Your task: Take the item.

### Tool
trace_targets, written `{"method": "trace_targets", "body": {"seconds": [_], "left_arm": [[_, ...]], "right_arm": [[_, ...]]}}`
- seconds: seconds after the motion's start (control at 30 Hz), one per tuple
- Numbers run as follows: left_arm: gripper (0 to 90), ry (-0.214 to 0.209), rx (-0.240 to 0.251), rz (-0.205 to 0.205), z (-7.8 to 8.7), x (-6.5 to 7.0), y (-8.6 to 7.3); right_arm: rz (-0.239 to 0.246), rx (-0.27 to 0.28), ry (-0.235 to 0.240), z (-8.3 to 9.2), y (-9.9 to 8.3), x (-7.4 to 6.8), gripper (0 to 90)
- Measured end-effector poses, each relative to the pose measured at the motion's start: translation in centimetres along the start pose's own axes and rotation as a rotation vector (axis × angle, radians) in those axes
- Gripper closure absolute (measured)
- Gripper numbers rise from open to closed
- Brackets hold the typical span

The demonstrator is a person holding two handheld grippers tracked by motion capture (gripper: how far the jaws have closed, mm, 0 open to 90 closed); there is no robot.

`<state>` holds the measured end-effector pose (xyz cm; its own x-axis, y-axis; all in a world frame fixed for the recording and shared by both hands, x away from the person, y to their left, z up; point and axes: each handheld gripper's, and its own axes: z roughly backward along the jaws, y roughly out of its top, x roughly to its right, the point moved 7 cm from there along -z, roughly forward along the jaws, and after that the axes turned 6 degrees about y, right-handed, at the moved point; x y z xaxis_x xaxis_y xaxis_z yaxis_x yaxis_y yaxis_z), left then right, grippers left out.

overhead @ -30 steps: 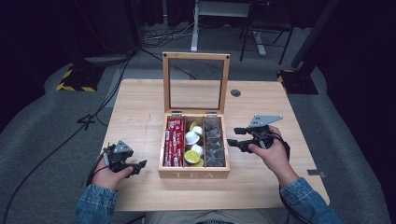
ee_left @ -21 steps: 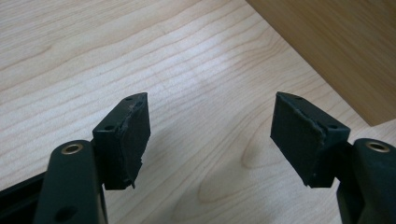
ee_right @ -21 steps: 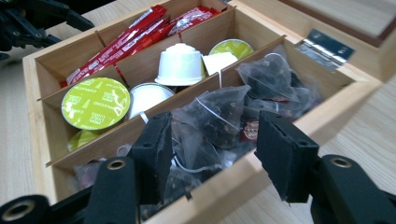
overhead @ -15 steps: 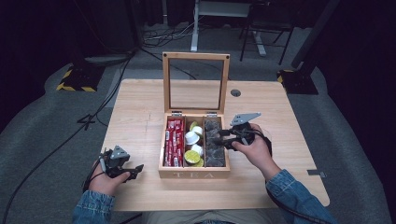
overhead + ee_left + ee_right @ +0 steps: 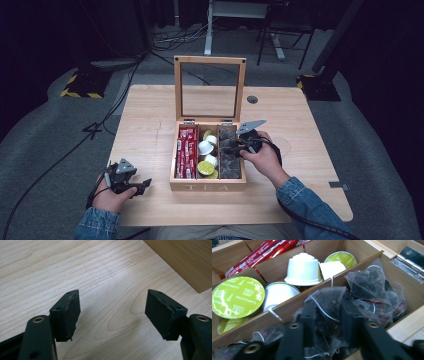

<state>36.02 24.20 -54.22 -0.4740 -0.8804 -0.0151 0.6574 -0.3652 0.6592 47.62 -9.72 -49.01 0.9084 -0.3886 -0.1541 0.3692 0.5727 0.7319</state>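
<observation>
While closing, right tool [image 5: 328,315] pinching tea bag [image 5: 329,307]

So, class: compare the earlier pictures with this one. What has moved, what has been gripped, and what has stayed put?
The right gripper has come in from the table's right side and down into the tea box's right compartment, its jaws closing around a tea bag. The left gripper stays open near the box's front left corner; the lid stays up, and the capsules and red sachets are unmoved.
</observation>
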Motion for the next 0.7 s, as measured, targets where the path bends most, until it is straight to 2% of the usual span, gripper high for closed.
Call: {"method": "trace_targets", "body": {"seconds": [0.2, 0.43, 0.7], "left_arm": [[28.7, -0.003, 0.002, -0.003, -0.1, 0.1, 0.2], [28.7, -0.007, 0.000, -0.005, -0.2, 0.1, 0.4], [28.7, -0.009, 0.005, -0.005, -0.4, 0.0, 0.5]], "right_arm": [[0.018, 0.008, -0.010, 0.5, 0.1, 0.0, 80.5], [0.027, 0.028, -0.005, 1.0, 0.4, -0.3, 80.8], [0.033, 0.074, -0.001, 2.2, 1.3, -0.8, 80.9]]}}
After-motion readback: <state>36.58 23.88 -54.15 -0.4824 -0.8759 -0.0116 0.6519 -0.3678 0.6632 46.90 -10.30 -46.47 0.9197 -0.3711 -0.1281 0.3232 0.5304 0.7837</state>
